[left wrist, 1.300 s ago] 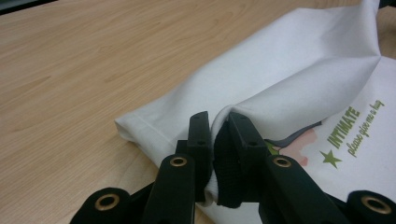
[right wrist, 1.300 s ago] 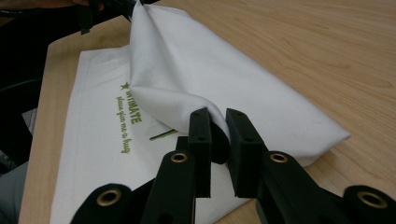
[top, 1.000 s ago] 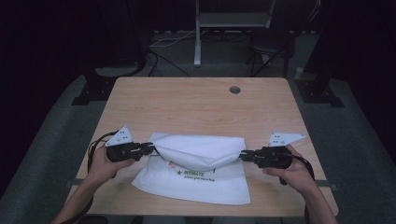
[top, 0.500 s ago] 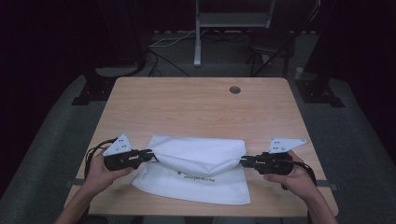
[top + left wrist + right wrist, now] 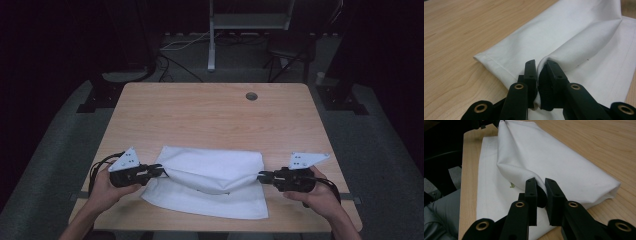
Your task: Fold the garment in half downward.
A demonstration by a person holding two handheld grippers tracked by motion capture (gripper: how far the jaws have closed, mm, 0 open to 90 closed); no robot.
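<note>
Starting at the left, we're seeing the left hand wrapped around the left gripper, which is lying low over the wooden table near its front edge. Its jaws are pinching a fold of the white cloth at that end, and in the left gripper view the fabric is squeezed into a thin ridge between the black pads. Moving across, the white cloth is lying on the near half of the table, its upper layer lifting and folding over toward us while the bottom layer is staying flat, with a bit of green print peeking out under the fold. Over on the right, the right gripper in the right hand is clamping the cloth's other end the same way.
</note>
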